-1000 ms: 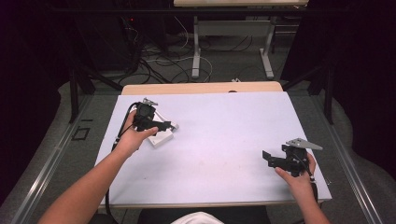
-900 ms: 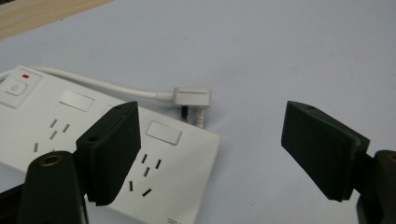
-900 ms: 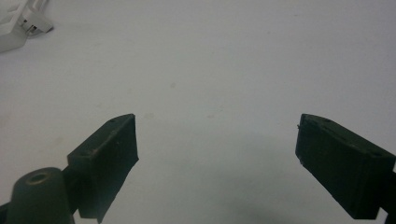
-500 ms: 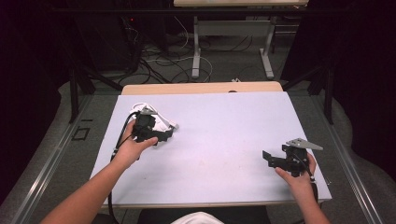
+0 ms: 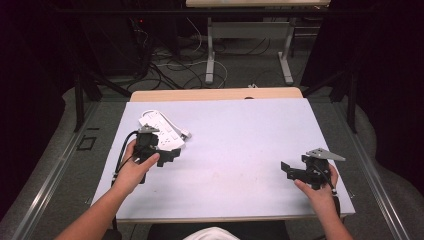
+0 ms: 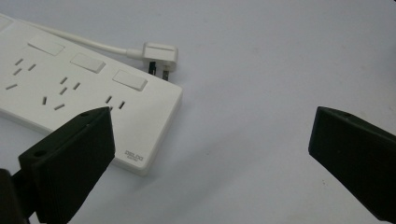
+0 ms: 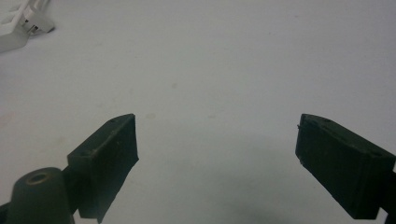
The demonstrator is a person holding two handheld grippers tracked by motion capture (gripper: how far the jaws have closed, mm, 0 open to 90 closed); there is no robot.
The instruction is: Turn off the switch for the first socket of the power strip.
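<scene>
A white power strip point(image 5: 159, 128) lies flat at the far left of the pale table top point(image 5: 240, 145). Its cable and white plug point(image 5: 186, 134) rest beside it. My left gripper point(image 5: 170, 156) hovers just on the near side of the strip. In the left gripper view its jaws have just been opening and stand wide apart point(image 6: 212, 121). Nothing lies between them; the strip's end point(image 6: 70, 88) sits by the left jaw, with the plug point(image 6: 160, 53) farther off. My right gripper point(image 5: 287, 170) rests open at the near right point(image 7: 217, 126), over bare table.
The table's wooden far edge point(image 5: 215, 94) shows beyond the pale sheet. Behind it, cables point(image 5: 175, 65) lie on the floor around another table's legs point(image 5: 210, 55). Metal floor rails run along both sides.
My left hand has drawn back toward the near side and off the power strip, which now lies uncovered behind the gripper. The right hand has kept still.
</scene>
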